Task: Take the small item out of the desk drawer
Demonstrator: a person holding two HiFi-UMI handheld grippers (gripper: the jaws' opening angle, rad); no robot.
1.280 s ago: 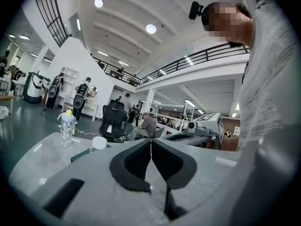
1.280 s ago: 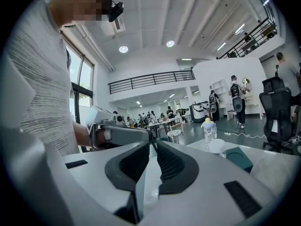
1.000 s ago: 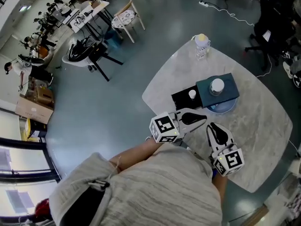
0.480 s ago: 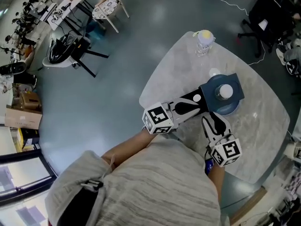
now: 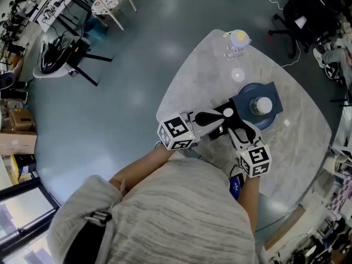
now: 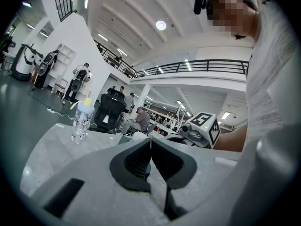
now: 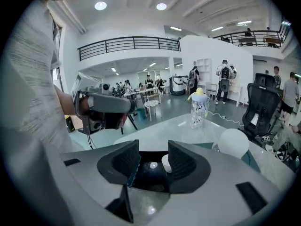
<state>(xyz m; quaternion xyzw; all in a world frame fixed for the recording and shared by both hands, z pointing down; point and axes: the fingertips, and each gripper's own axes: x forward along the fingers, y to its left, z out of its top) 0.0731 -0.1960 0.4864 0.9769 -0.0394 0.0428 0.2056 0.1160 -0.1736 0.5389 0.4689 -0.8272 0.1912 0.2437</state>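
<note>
A teal desk drawer box (image 5: 270,92) stands on the marble table (image 5: 297,147), its black drawer (image 5: 220,112) pulled out toward me. A small white item (image 5: 227,113) lies in the drawer. In the right gripper view this white item (image 7: 166,163) sits just ahead of the jaws, inside the dark drawer (image 7: 150,175). My right gripper (image 5: 237,127) hovers at the drawer's near edge; its jaws are opening and nothing is pressed between them. My left gripper (image 5: 219,119) reaches over the drawer's left side, jaws shut and empty. In its own view the left gripper (image 6: 150,147) has its pads touching.
A white ball (image 5: 263,104) rests on top of the teal box, which sits on a blue round plate (image 5: 263,126). A baby bottle (image 5: 236,42) stands at the table's far edge, with a small clear disc (image 5: 237,74) nearer. Chairs and cables surround the table on the floor.
Both grippers have moved forward to the open drawer. The right gripper's jaws, together before, now stand apart. The head camera has shifted, so the table sits higher in view.
</note>
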